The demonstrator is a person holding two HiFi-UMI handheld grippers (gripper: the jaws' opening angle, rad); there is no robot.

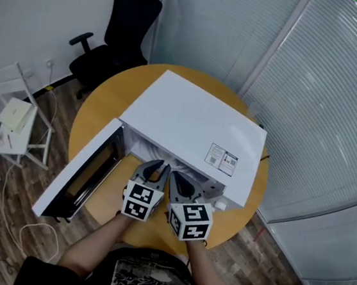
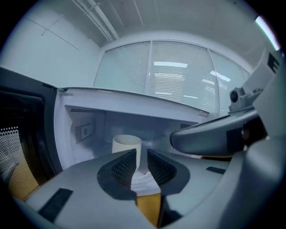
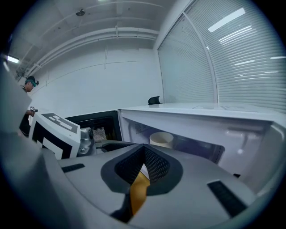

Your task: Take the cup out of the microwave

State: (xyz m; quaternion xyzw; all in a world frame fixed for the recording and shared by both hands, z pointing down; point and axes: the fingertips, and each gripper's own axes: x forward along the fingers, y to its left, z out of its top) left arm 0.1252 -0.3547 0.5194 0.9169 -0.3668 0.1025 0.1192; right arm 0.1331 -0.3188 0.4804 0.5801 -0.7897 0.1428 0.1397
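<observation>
While the door [image 1: 81, 172] of the white microwave [image 1: 193, 124] stands swung fully open to the left, both grippers sit side by side directly in front of the cavity opening. The microwave rests on a round wooden table [image 1: 98, 116].

Left gripper [image 1: 161, 166]: its jaws stand slightly apart, with a narrow gap between the pads. Nothing is between them; only the cavity floor shows through the gap. The jaws point into the opening.

Right gripper [image 1: 175, 176]: its jaws are together at the tips, with nothing between them. It sits just beside the left gripper, and the marker cubes are nearly touching.

Cup [image 2: 126, 144]: a pale, cylindrical cup stands upright on the floor of the microwave cavity. It is beyond the tips of both grippers and neither one touches it. In the left gripper view it appears just above and left of the jaw gap. The head view does not show the cup, because the microwave top covers it.

A black office chair [image 1: 117, 34] stands behind the table, and slatted blinds [image 1: 327, 92] run along the right side.
</observation>
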